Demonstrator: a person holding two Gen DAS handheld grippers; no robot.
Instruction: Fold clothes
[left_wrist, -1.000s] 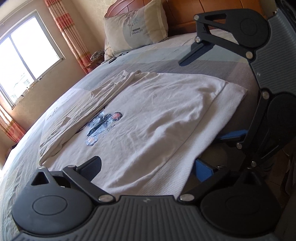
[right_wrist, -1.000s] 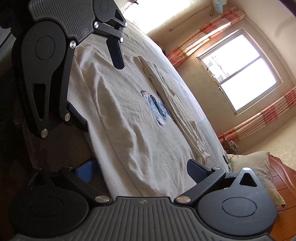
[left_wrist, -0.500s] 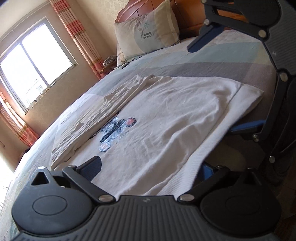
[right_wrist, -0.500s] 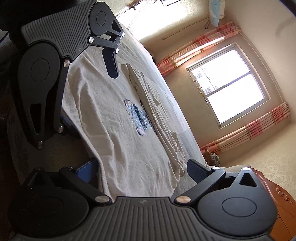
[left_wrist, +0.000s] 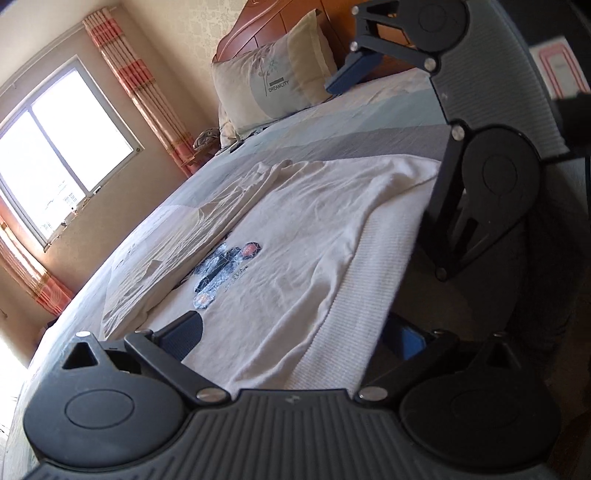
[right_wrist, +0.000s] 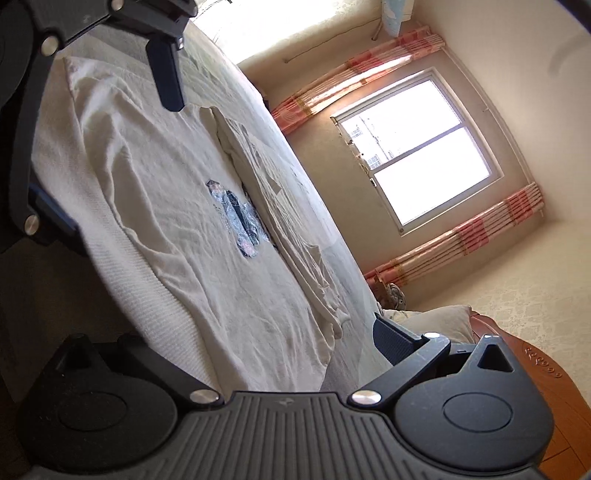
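Cream shirt (left_wrist: 295, 236), wrinkled cotton, far side folded in, lies on bed (left_wrist: 369, 125) below pillow (left_wrist: 269, 85); left gripper (left_wrist: 291, 334) and right gripper (right_wrist: 236, 332) fingers spread wide, straddling its near ribbed edge, gripping nothing.

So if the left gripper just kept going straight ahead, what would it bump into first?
Most likely the white T-shirt spread on the bed: the open left gripper points low across it, its jaws straddling the near edge. Depth is hard to judge.
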